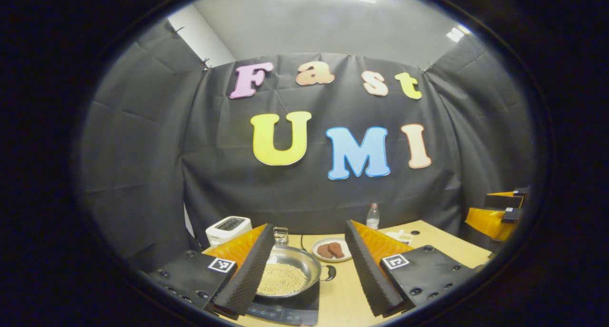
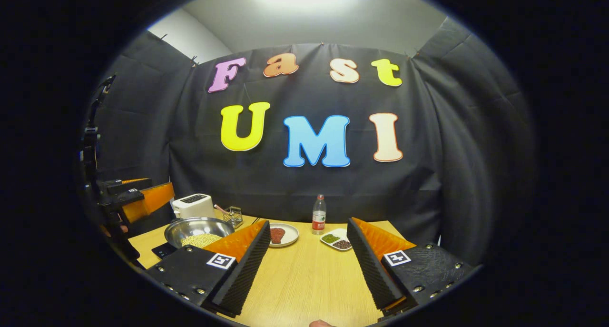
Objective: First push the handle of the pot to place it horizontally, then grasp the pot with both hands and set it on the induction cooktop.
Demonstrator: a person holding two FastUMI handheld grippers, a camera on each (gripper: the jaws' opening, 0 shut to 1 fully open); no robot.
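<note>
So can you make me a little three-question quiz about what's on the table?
1. True or false: the pot sits on the induction cooktop.
2. What fills the pot? A) water B) small pale beans C) nothing
3. Fill in: the white appliance behind the pot is a ______.

Key:
1. True; the cooktop's dark surface shows under the pot in the left gripper view.
2. B; a pale heap of small beans lies inside.
3. Toaster; it stands at the table's back edge. Both the left claw and the right claw are open and hold nothing.
</note>
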